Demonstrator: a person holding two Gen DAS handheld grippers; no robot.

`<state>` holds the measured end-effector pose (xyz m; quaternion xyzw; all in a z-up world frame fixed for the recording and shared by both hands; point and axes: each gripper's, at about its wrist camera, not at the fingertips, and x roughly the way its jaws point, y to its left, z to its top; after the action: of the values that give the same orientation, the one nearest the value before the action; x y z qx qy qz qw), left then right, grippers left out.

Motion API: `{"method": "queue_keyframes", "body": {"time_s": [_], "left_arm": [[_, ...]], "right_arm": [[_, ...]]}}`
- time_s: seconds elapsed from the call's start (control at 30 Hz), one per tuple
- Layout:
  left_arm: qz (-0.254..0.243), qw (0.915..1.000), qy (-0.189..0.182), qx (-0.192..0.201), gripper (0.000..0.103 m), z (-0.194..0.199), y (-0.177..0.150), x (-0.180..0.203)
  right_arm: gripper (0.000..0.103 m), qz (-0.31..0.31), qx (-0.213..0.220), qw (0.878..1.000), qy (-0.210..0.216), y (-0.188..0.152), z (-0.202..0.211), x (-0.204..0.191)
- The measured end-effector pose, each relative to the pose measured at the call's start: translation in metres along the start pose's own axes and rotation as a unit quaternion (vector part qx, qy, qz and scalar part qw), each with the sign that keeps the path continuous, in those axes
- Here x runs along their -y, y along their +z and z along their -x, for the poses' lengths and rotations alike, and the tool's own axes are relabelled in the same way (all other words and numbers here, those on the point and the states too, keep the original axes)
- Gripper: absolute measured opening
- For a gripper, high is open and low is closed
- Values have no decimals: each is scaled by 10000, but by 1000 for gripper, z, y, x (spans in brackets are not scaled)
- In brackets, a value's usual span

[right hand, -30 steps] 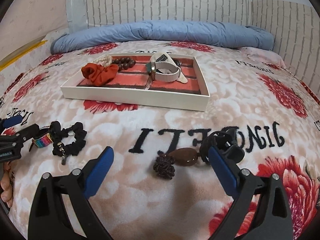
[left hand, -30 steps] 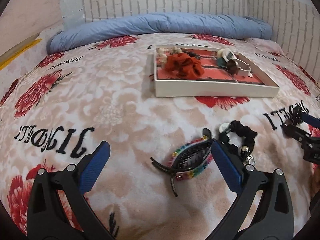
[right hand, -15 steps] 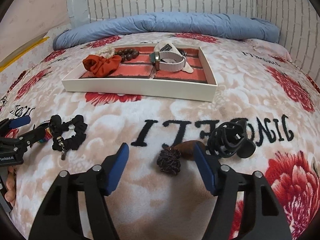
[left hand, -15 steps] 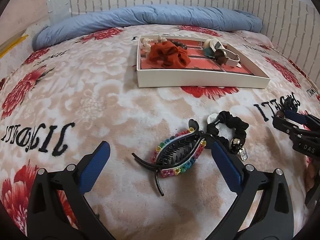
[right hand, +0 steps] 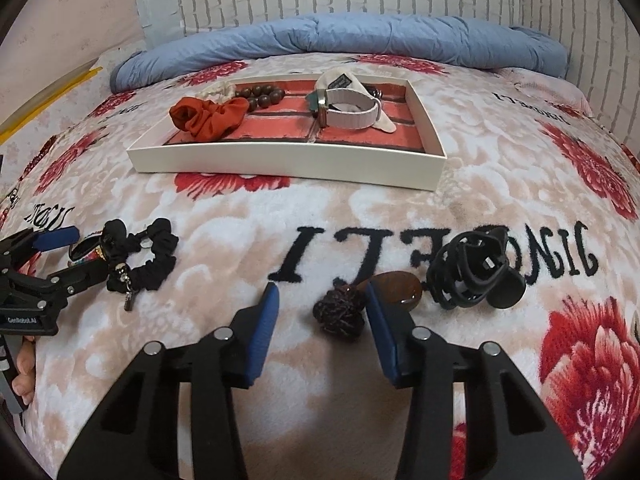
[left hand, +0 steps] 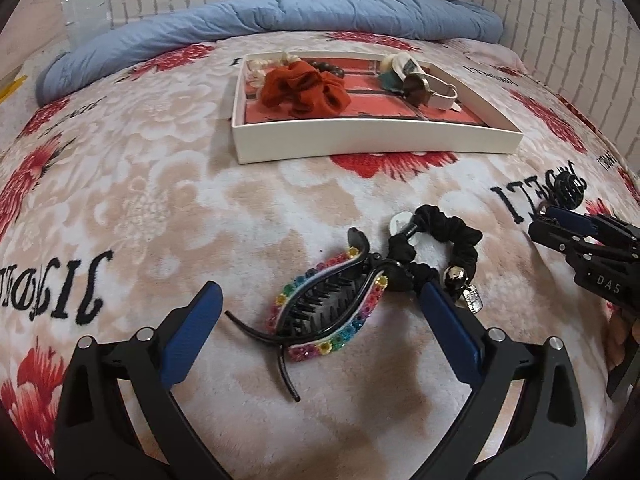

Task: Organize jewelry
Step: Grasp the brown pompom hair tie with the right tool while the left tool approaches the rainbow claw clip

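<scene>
The left gripper is spread wide over the bed, a rainbow hair clip lying untouched between its blue fingers. A black scrunchie touches the clip at 1 o'clock. The white tray sits at 12, and the right gripper at 3.

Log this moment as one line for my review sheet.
left gripper: open over rainbow rhinestone hair clip | right gripper: jaws just closing around dark knotted bead, not gripped | white tray: partly filled
</scene>
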<state>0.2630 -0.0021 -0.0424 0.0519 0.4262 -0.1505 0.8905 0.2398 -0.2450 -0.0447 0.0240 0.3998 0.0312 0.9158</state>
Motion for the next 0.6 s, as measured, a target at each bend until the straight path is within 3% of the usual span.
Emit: {"method": "queue_keyframes", "body": {"time_s": [0.23,0.33,0.4,0.6], "left_arm": [[-40,9999,-110,-106,89,-4,0,0],[-58,9999,-56,-126,85,-4,-1,0],[-11,9998,13,-176,75,-5,-2,-2],[66,9999,5,-147,72,-2,-4,-6]], "right_arm": [[29,-207,-38,9997,81,-1,-1,8],[28,-263,-66,9996,121,-1,-2,10],[27,-251,-66,9996,106,-1,-2,9],[26,-274,-56,9995,131,-1,-2,9]]}}
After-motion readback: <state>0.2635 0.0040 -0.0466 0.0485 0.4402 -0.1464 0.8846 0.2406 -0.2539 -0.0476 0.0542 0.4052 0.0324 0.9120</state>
